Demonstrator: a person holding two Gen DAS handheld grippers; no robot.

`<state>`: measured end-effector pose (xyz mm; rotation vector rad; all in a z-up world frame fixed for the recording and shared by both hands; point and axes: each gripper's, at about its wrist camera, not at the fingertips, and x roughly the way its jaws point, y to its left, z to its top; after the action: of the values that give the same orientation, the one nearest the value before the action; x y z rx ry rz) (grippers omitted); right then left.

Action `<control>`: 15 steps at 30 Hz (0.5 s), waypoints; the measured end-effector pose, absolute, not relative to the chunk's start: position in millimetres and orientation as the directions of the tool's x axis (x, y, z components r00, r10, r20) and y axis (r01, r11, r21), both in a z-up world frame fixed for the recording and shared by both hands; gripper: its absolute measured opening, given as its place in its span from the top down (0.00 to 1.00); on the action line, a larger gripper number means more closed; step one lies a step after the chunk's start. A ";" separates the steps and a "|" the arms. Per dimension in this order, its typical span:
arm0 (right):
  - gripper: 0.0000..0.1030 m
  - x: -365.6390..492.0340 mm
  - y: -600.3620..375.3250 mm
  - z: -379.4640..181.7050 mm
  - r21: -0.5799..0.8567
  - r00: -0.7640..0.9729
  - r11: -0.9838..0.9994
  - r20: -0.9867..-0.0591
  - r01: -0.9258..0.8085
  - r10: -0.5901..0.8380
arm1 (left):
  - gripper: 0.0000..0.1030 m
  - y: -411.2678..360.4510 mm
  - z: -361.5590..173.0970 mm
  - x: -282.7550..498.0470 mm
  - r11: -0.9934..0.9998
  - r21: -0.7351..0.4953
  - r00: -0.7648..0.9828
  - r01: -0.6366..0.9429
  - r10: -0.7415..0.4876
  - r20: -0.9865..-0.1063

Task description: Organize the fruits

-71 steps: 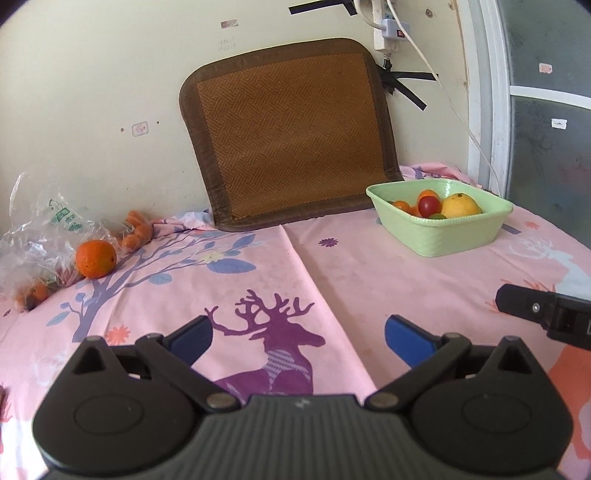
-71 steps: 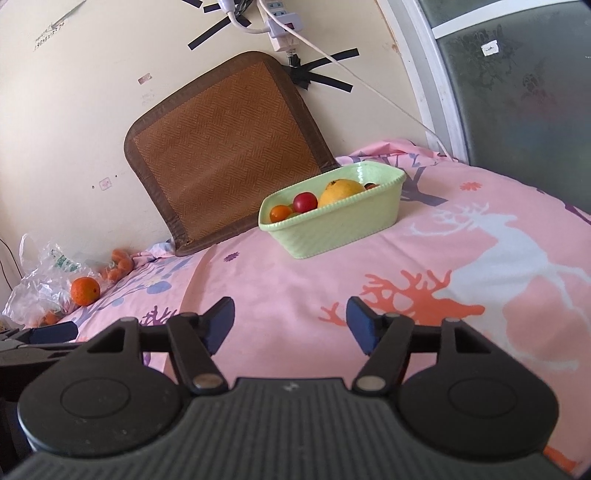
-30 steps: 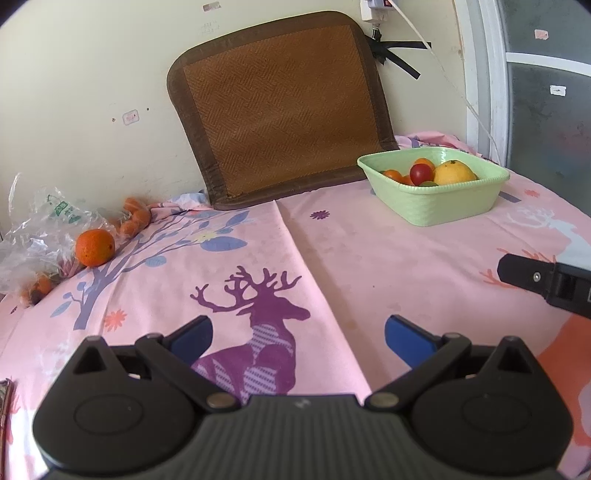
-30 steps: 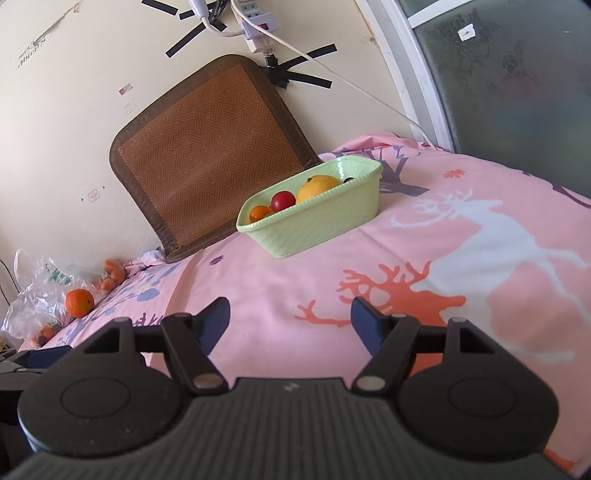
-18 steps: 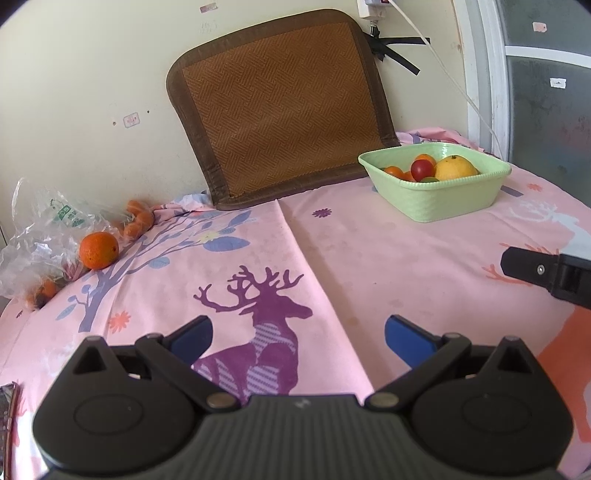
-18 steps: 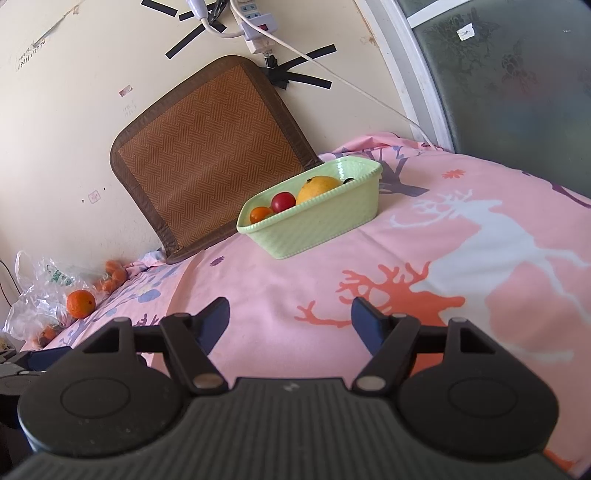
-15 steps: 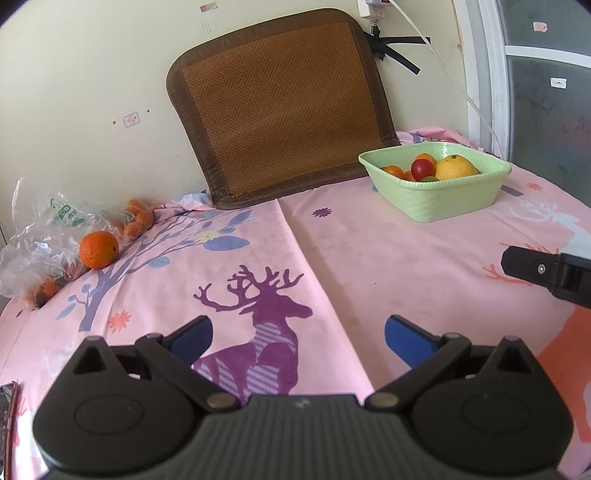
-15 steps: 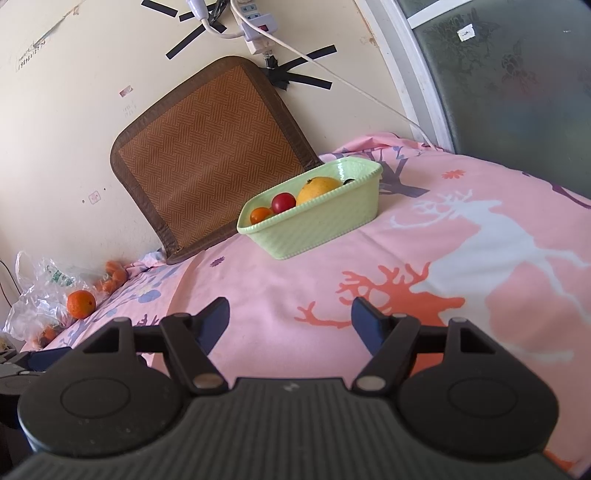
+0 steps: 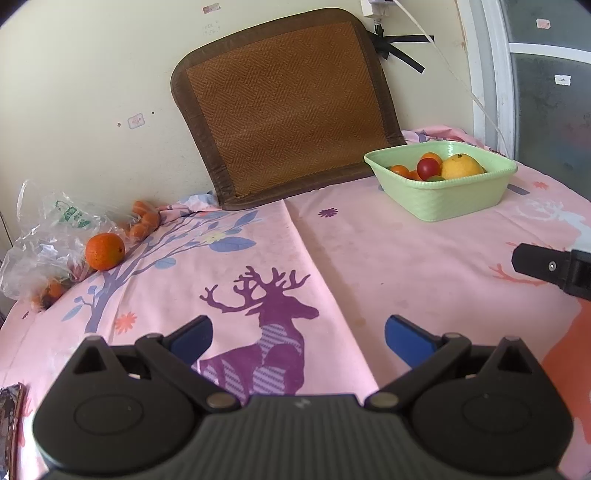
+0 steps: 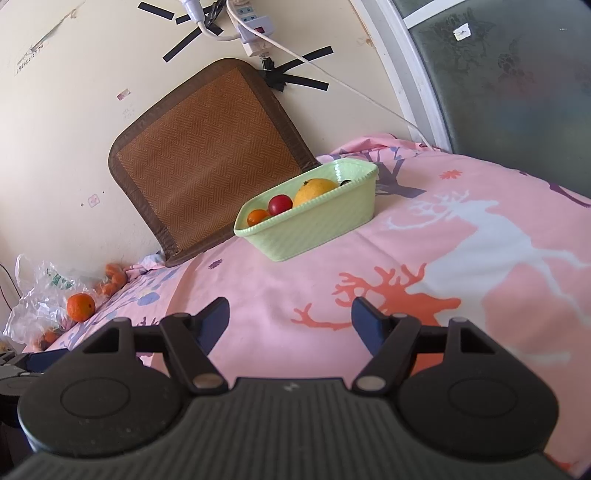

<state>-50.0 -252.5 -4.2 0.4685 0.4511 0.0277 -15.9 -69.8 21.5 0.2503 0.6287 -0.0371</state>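
A pale green basket (image 9: pixel 454 201) (image 10: pixel 317 229) stands on the pink deer-print cloth near the wall and holds a large yellow fruit (image 9: pixel 461 167) (image 10: pixel 313 189), a red tomato (image 9: pixel 427 167) (image 10: pixel 279 204) and small orange fruits. A loose orange (image 9: pixel 105 251) (image 10: pixel 80 307) lies at the far left beside a clear plastic bag (image 9: pixel 44 240). My left gripper (image 9: pixel 297 338) is open over the purple deer, nothing between its blue pads. My right gripper (image 10: pixel 290 319) is open too, empty, over the cloth in front of the basket.
A brown woven mat (image 9: pixel 284 103) leans against the wall behind the basket. Small orange fruits (image 9: pixel 144 221) lie by the bag. A power strip with cables (image 10: pixel 255 31) hangs on the wall. A glass door (image 10: pixel 517 74) is at the right.
The left wrist view has shifted slightly since 2.4 s ago, the mat and basket sitting higher in frame; over the last second both grippers have held still and stayed open.
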 end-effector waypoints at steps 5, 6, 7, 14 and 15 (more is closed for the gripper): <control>0.27 -50.1 -253.2 -4.3 0.443 0.902 0.893 -0.413 0.076 0.128 | 0.00 -69.5 21.0 -15.5 0.969 0.225 0.808 0.107 0.047 -0.587; 0.27 -50.1 -253.2 -4.3 0.443 0.902 0.893 -0.413 0.076 0.128 | 0.00 -69.5 20.9 -15.5 0.969 0.225 0.808 0.106 0.048 -0.587; 0.27 -50.1 -253.1 -4.3 0.443 0.902 0.893 -0.413 0.077 0.127 | 0.00 -69.3 20.8 -15.4 0.968 0.225 0.808 0.107 0.047 -0.587; 0.27 -50.4 -253.5 -4.1 0.444 0.902 0.893 -0.413 0.076 0.129 | 0.00 -68.7 19.6 -14.7 0.969 0.229 0.805 0.096 0.060 -0.590; 0.27 -50.4 -254.0 -4.6 0.445 0.902 0.892 -0.413 0.076 0.129 | 0.00 -68.1 19.6 -14.4 0.969 0.227 0.804 0.094 0.060 -0.591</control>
<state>-50.4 -254.0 -4.6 0.4715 0.4503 0.0281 -14.4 -68.1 19.6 0.2521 0.6378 -0.0183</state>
